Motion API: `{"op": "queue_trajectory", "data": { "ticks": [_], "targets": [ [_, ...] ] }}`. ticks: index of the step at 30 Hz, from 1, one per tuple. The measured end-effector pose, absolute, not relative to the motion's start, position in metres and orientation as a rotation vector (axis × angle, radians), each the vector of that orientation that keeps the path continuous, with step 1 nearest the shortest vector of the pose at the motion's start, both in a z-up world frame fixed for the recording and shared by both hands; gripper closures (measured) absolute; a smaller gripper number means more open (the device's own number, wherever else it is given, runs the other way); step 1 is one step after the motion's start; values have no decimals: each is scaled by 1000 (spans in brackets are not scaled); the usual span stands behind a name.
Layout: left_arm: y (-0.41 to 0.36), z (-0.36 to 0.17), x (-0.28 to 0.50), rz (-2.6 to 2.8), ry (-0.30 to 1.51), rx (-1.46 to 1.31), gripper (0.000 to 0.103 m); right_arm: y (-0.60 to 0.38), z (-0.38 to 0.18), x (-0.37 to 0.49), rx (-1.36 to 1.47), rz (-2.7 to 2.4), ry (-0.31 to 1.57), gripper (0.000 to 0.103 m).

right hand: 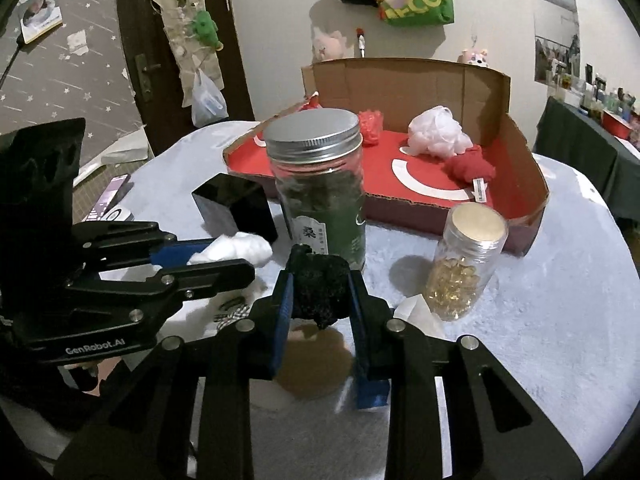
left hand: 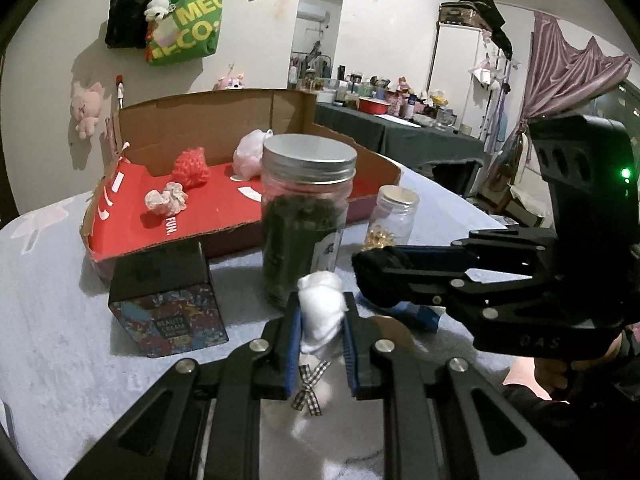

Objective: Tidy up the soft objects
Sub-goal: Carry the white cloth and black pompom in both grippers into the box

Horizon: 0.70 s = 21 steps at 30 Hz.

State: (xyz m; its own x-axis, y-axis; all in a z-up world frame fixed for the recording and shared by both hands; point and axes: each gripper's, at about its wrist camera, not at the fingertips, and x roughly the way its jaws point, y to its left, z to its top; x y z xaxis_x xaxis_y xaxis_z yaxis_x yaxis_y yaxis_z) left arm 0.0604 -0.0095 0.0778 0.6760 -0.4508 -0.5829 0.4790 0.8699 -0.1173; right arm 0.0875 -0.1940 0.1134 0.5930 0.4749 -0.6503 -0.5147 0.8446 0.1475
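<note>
My left gripper (left hand: 321, 312) is shut on a white fluffy soft toy (left hand: 322, 308) with a checked ribbon bow (left hand: 310, 388), just above the table in front of the tall jar. My right gripper (right hand: 320, 292) is shut on a black fuzzy soft object (right hand: 320, 288); it shows from the side in the left wrist view as the right gripper (left hand: 360, 268). The left gripper (right hand: 256, 256) with the white toy (right hand: 236, 250) sits to the left in the right wrist view. The cardboard tray (left hand: 136, 236) with a red floor holds a red knit ball (left hand: 191, 170), a white scrunchie (left hand: 166, 198) and a pink mesh pouf (left hand: 250, 154).
A tall jar (left hand: 306, 216) with a metal lid and dark contents stands between the grippers and the tray. A small jar of golden capsules (right hand: 464, 264) stands to the right, a black box (left hand: 166, 300) to the left. A phone (right hand: 110, 196) lies at the table's left edge.
</note>
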Motion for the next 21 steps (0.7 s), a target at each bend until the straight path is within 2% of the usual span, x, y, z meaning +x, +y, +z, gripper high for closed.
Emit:
{"op": "queue_trajectory", "data": {
  "ticks": [21],
  "targets": [
    [82,67,61,-276,710,24,84,-271,107,97,24,395,793,77]
  ]
}}
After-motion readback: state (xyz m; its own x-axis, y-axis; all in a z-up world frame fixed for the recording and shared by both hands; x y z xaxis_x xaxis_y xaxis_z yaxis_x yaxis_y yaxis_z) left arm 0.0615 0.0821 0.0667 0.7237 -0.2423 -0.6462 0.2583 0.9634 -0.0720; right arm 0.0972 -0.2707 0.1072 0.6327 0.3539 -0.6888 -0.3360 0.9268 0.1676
